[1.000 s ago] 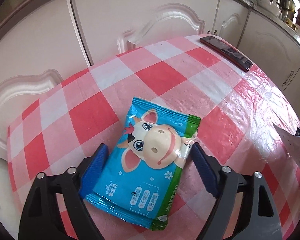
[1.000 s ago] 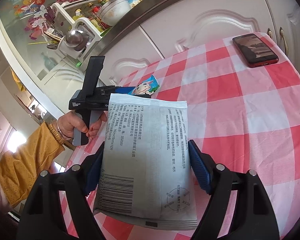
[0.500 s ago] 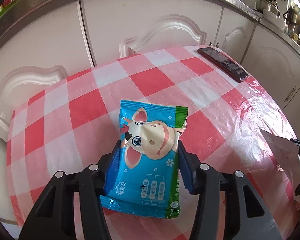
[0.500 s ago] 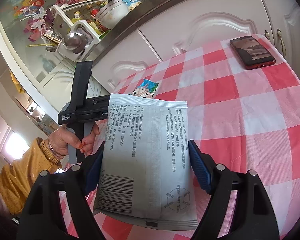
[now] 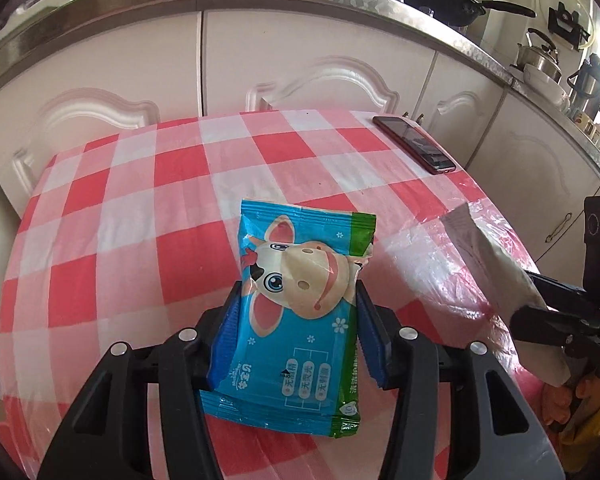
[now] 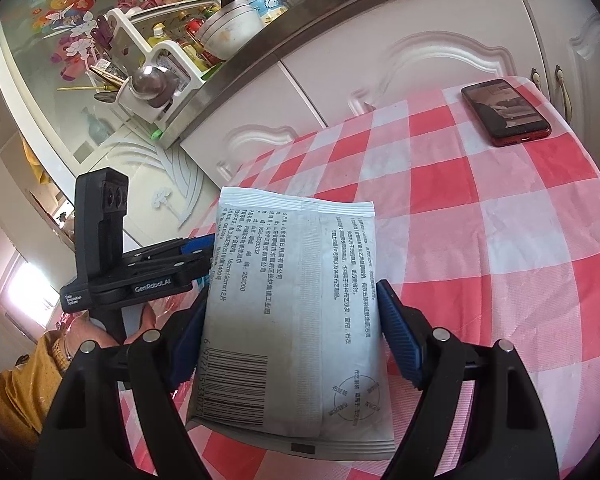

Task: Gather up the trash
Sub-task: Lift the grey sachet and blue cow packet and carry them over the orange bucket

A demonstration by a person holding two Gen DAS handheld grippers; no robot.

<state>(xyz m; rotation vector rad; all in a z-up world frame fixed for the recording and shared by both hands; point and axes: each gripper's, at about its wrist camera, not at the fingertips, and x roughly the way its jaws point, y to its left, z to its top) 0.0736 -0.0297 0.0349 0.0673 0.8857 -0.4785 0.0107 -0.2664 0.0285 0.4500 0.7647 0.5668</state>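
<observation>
While clamped, blue cartoon-cow packet [image 5: 296, 312], crinkled, white barcode packet [image 6: 296, 312]

The white packet [image 6: 296, 312] hides the left hand-held gripper [image 6: 204, 250] tips and its load

My left claw [image 5: 296, 328] has glossy black forked arms, round silver screws at the joints and ribbed blue pads on its fingers [image 5: 370, 340]. My right claw [image 6: 292, 340] is built the same, blue pads and silver screws. White lettering runs along the left tool's black body, under an upright black block with two round lenses. I wear a mustard-yellow sleeve [image 6: 16, 388] and a thin bracelet at the wrist
</observation>
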